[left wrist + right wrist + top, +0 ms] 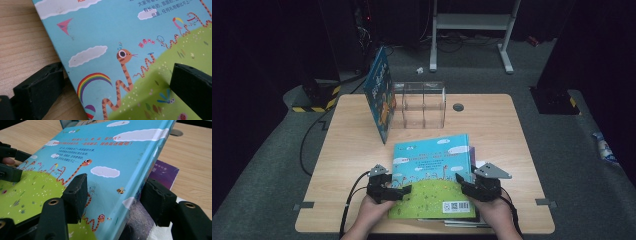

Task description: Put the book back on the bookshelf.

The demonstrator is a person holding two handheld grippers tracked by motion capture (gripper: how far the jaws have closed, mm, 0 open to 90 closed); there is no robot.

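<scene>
A picture book (432, 175) with a blue sky and green hill cover lies on a stack of books (462, 221) near the table's front edge. My left gripper (406, 190) is at its left edge, jaws wide apart. One jaw is on the wood beside the book (125, 37) and the other is over the green cover. My right gripper (461, 182) straddles the right edge the same way. There one jaw is above the cover (100, 150) and one is beside the spine, over a purple book (165, 172). Both grippers (117, 72) (116, 181) look open around the book's edges.
A second picture book (379, 95) stands on edge at the back left, leaning on a clear plastic divider box (423, 105). A round grommet (458, 106) is set into the wooden table (512, 150). A white metal stand (472, 22) is on the floor beyond.
</scene>
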